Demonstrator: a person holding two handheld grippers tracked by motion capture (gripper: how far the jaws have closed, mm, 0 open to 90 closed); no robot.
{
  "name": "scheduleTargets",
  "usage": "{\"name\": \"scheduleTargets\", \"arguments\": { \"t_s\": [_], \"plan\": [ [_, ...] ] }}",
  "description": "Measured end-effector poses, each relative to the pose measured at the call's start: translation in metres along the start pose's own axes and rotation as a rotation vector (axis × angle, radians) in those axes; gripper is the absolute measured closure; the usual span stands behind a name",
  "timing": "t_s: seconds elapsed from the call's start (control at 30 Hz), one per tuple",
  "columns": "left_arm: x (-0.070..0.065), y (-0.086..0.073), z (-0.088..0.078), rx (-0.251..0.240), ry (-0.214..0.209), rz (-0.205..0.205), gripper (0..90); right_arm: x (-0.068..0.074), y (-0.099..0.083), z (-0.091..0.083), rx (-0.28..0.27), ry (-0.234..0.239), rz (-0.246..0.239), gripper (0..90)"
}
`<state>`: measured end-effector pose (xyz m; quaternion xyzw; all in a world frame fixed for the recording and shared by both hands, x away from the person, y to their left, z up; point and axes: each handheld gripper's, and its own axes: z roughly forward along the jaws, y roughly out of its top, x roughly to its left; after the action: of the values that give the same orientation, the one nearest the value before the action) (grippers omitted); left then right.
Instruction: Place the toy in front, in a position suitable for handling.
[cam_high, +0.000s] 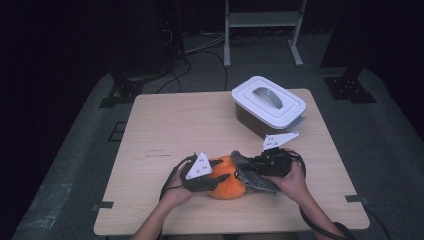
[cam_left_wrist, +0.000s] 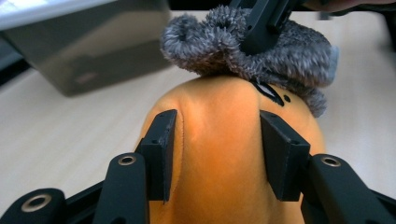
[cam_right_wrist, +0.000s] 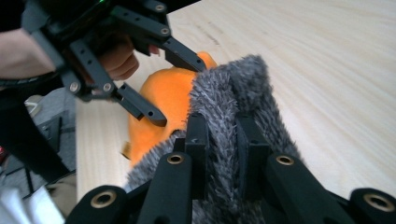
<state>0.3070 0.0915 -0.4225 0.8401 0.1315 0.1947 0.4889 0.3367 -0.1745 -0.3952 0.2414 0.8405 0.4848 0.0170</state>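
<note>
both tools near counter (cam_high: 165, 125) front edge; left tool (cam_high: 216, 176) clamps orange plush (cam_high: 229, 187), right tool (cam_high: 248, 170) pinches grey fuzzy cloth (cam_high: 255, 179); lidded box (cam_high: 268, 106) stands behind, left side free.

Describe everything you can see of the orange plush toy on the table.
The orange toy is a soft, rounded plush with smooth fabric and small black marks near its top. It lies near the front edge of the table. A grey furry cover sits over one end, like a hat. The left claw is shut on its orange body, pads pressing both sides. The right claw is shut on the grey cover.
</note>
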Motion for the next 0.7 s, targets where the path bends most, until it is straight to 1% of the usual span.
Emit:
{"name": "scheduleTargets", "arguments": {
  "t_s": [0.03,0.07,0.1,0.13,0.17,0.2,0.27,0.3,0.33,0.4,0.43,0.47,0.5,0.53,0.57,0.6,0.63,0.67,0.7],
  "plan": [
    [0.0,0.0,0.003,0.008,-0.017,-0.018,48.7,-0.004,-0.002,-0.001,0.006,-0.008,0.013,77.0],
    [0.0,0.0,0.003,0.008,-0.017,-0.018,46.9,-0.004,-0.002,-0.001,0.006,-0.008,0.013,77.0],
    [-0.001,0.0,0.002,0.011,-0.029,-0.023,43.4,-0.007,-0.006,0.001,0.03,0.005,0.02,76.8],
    [0.0,0.0,0.002,0.019,-0.052,-0.038,36.8,-0.007,-0.009,0.004,0.045,0.026,0.02,76.7],
    [0.001,0.001,0.0,0.027,-0.07,-0.053,31.8,-0.006,-0.011,0.005,0.057,0.041,0.011,76.5],
    [0.001,0.002,-0.002,0.018,-0.075,-0.063,31.8,-0.006,-0.011,0.005,0.057,0.041,0.011,76.5],
    [0.004,0.004,-0.007,0.005,-0.107,-0.095,22.4,0.0,-0.013,0.007,0.08,0.068,-0.032,75.7],
    [0.006,0.004,-0.01,-0.004,-0.093,-0.104,18.4,0.006,-0.015,0.007,0.099,0.096,-0.06,75.3],
    [0.006,0.004,-0.01,-0.004,-0.093,-0.104,16.8,0.006,-0.015,0.007,0.099,0.096,-0.06,75.3],
    [0.009,0.002,-0.01,-0.003,-0.095,-0.121,16.6,0.01,-0.017,0.006,0.114,0.121,-0.079,75.2],
    [0.009,0.001,-0.009,0.001,-0.1,-0.13,16.2,0.012,-0.018,0.006,0.12,0.125,-0.092,75.0],
    [0.009,0.0,-0.008,0.014,-0.108,-0.136,15.7,0.013,-0.018,0.005,0.124,0.128,-0.094,74.9],
    [0.008,-0.002,-0.006,0.033,-0.117,-0.125,18.5,0.014,-0.019,0.005,0.129,0.138,-0.11,75.1],
    [0.008,-0.002,-0.006,0.033,-0.117,-0.125,23.4,0.014,-0.019,0.005,0.129,0.138,-0.11,75.1],
    [0.007,-0.003,-0.005,0.038,-0.112,-0.112,27.1,0.012,-0.019,0.004,0.112,0.116,-0.108,76.4],
    [0.007,-0.003,-0.006,0.043,-0.115,-0.103,27.1,0.012,-0.019,0.004,0.112,0.116,-0.108,76.4],
    [0.006,-0.003,-0.007,0.04,-0.122,-0.092,31.1,0.011,-0.018,0.003,0.098,0.108,-0.093,76.7],
    [0.006,-0.004,-0.007,0.039,-0.124,-0.082,32.9,0.01,-0.016,0.002,0.079,0.097,-0.083,76.9],
    [0.004,-0.004,-0.009,0.03,-0.142,-0.064,34.2,0.012,-0.011,0.0,0.03,0.073,-0.078,76.9]
  ]
}}
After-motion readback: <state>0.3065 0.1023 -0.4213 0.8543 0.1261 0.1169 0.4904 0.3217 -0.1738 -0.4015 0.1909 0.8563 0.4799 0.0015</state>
